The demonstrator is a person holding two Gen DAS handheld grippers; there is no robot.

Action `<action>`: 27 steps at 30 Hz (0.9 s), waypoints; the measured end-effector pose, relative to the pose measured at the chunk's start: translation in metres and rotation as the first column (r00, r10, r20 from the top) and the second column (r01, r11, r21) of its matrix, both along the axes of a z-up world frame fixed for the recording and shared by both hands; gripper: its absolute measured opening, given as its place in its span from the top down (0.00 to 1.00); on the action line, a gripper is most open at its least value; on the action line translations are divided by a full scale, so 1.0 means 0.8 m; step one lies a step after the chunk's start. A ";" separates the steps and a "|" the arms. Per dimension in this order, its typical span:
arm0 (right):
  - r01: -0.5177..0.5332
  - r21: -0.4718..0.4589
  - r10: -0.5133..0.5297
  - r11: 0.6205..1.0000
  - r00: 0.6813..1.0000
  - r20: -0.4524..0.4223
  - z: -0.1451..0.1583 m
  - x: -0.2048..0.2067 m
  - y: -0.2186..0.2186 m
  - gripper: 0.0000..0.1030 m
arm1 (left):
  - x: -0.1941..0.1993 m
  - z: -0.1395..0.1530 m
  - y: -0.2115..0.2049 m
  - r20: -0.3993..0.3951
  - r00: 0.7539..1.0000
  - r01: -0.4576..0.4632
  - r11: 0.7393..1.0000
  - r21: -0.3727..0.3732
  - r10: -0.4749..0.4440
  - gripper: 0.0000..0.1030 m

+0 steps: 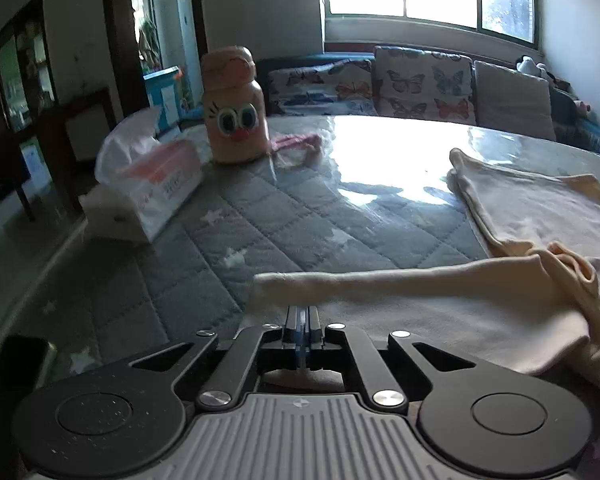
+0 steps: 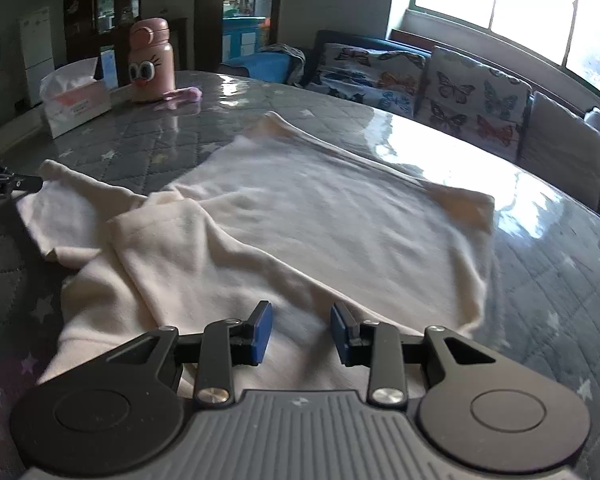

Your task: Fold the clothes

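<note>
On the quilted grey table (image 1: 260,220), as the left wrist view shows it, the left tongs (image 1: 302,320) are pressed together on the edge of a cream long-sleeved top (image 1: 440,304), pinching the cloth near the end of its sleeve. That sleeve runs off to the right toward the bunched body of the garment. Beyond it stand a tissue box (image 1: 152,196) and a pink cartoon-faced bottle (image 1: 236,108), both well apart from the cloth.

Seen from the right wrist view, the cream long-sleeved top (image 2: 320,216) lies spread over the middle of the table (image 2: 560,280), its far part flat and its near left part rumpled, with one sleeve folded across the body. The right tongs (image 2: 300,332) hover spread just over the near hem, gripping nothing. The left tongs (image 2: 4,188) show at the far left edge, at the sleeve's tip.

I judge the step in hand to be laying the sleeve inward over the body. To do it well, the left tongs should lift only enough to clear the table, carry the sleeve straight across, and lay it flat. The right tongs can best help by pressing the hem so the body does not drag.
</note>
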State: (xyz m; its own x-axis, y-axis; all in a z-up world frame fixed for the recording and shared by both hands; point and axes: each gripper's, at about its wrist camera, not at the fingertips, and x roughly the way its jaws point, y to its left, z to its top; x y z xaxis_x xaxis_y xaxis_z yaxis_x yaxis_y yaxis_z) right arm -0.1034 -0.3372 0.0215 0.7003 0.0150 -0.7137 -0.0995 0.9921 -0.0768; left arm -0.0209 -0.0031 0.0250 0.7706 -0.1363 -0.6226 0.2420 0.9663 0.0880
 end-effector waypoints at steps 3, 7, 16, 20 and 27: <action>-0.020 0.006 0.020 1.000 1.000 0.006 0.002 0.006 0.013 0.68 | 0.004 0.016 0.011 0.042 0.998 -0.038 0.999 -0.003 0.038 0.99; -0.048 0.006 0.048 0.999 0.999 0.014 0.003 0.018 0.033 0.68 | 0.012 0.035 0.021 0.074 0.996 -0.043 0.999 0.005 0.042 0.99; -0.135 0.008 0.135 0.991 0.990 0.030 0.002 0.031 0.080 0.67 | 0.006 0.051 0.016 0.102 0.995 0.006 1.000 -0.001 -0.006 0.99; -0.151 0.022 0.151 0.988 0.988 0.017 -0.003 0.035 0.085 0.67 | 0.003 0.060 0.014 0.113 0.994 0.007 1.000 -0.012 -0.006 0.98; -0.120 0.052 0.118 0.991 0.992 0.042 0.020 0.013 0.062 0.61 | -0.026 0.100 -0.025 0.189 0.976 0.119 0.992 -0.051 -0.108 0.98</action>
State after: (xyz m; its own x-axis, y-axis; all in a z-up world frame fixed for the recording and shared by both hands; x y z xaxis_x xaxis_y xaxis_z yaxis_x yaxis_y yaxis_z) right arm -0.0928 -0.2874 0.0378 0.7183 0.1376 -0.6820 -0.2148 0.9762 -0.0292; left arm -0.0420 -0.0235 0.1047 0.8493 -0.2633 -0.4575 0.3355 0.9384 0.0828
